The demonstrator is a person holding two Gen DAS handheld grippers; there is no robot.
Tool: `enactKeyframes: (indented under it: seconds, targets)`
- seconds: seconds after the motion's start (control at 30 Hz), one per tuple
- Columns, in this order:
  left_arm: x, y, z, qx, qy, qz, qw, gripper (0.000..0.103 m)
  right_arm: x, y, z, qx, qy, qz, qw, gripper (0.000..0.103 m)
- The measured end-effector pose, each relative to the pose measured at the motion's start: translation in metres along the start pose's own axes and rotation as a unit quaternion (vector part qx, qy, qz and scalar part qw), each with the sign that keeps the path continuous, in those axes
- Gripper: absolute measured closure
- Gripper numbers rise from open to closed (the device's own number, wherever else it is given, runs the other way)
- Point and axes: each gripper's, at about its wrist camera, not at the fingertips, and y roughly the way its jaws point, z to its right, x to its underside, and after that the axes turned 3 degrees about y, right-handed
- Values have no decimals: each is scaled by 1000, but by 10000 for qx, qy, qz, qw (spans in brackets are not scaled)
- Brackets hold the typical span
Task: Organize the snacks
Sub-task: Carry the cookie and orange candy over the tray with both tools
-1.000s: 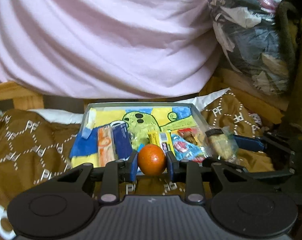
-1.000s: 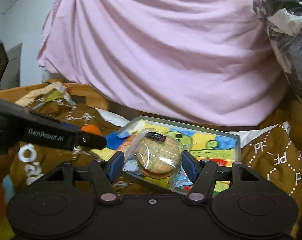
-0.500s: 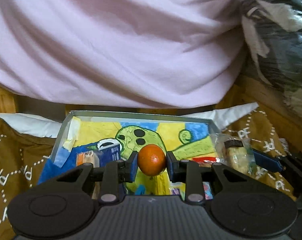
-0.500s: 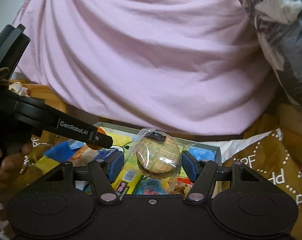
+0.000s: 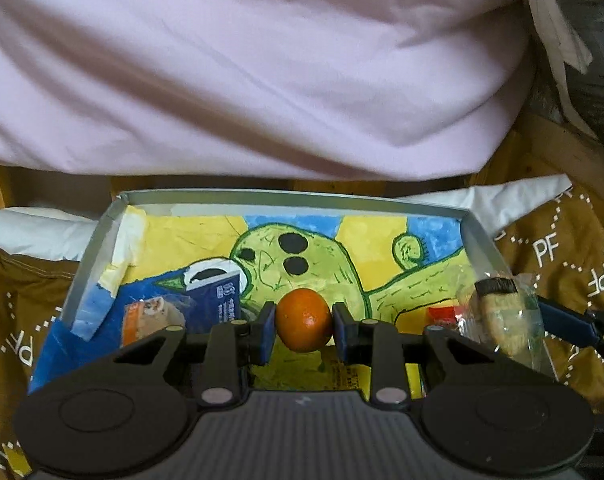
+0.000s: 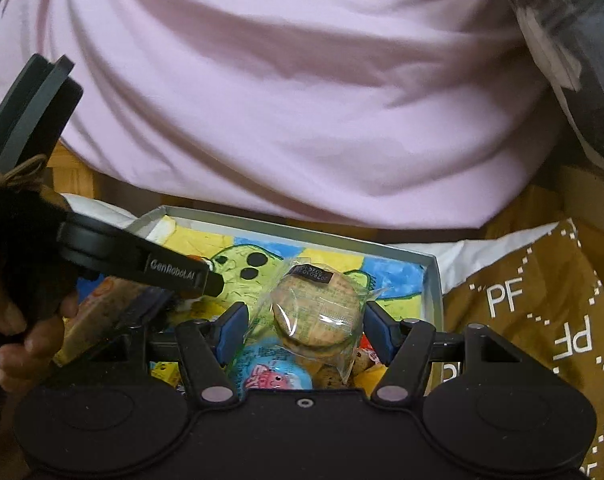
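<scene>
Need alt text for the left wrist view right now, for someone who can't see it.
The left gripper holds a small orange fruit between its fingers above a shallow tray lined with a cartoon drawing. Snack packets lie at the tray's near side, and a wrapped biscuit is at the right edge.

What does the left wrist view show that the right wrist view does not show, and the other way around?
Only the left wrist view shows the orange pinched in the left gripper, and a blue carton in the box.

Only the right wrist view shows a hand on the left gripper's handle, and a blue packet under the right gripper.

Both show the painted box and the wrapped cookie clamped in the right gripper over it.
</scene>
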Motion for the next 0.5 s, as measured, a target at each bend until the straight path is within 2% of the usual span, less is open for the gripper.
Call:
enactKeyframes:
  seconds: [0.5]
  targets:
    - [3,13,-2,-47,-46,-204,9998,70,4,28,5,-92,23,-355,9993,36]
